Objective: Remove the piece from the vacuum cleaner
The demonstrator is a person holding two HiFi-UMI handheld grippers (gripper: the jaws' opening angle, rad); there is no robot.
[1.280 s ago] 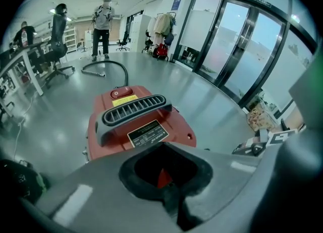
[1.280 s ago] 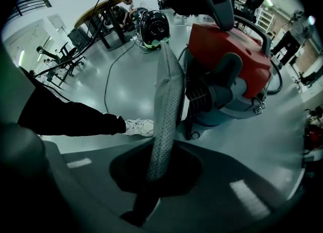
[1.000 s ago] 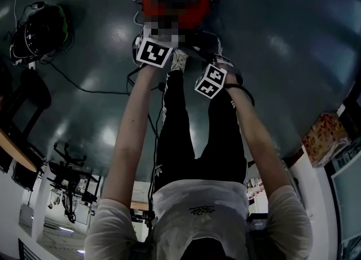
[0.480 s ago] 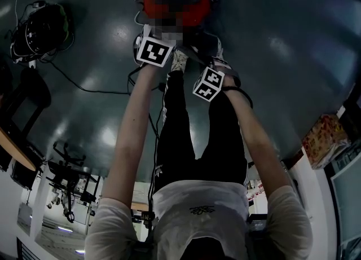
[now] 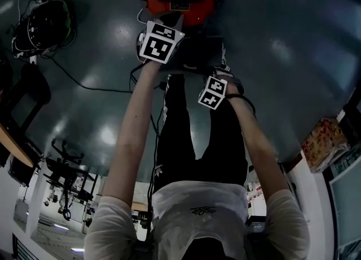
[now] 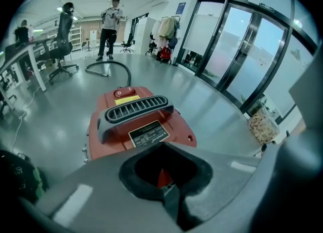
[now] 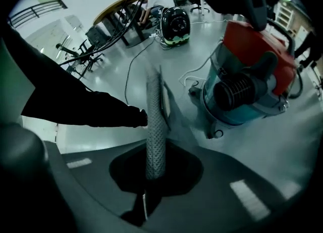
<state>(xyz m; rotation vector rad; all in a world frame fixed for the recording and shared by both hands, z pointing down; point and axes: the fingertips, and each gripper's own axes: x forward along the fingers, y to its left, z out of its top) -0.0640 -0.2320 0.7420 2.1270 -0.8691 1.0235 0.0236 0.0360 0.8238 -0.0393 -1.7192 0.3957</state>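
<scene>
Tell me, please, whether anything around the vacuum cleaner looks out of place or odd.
One thing: a flat piece with a mesh edge is off the vacuum cleaner, clamped in the right tongs and apart from the machine. The cleaner itself stands upright; nothing looks spilled.

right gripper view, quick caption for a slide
Right gripper shut on a flat grey mesh piece, red-and-teal vacuum cleaner beyond.

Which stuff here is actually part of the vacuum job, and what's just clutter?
Job:
- red-topped vacuum cleaner
- grey mesh piece, clamped in the right gripper

Lying about:
- black-and-green machine
- floor cable
- loose hose
- patterned box
- office chair
</scene>
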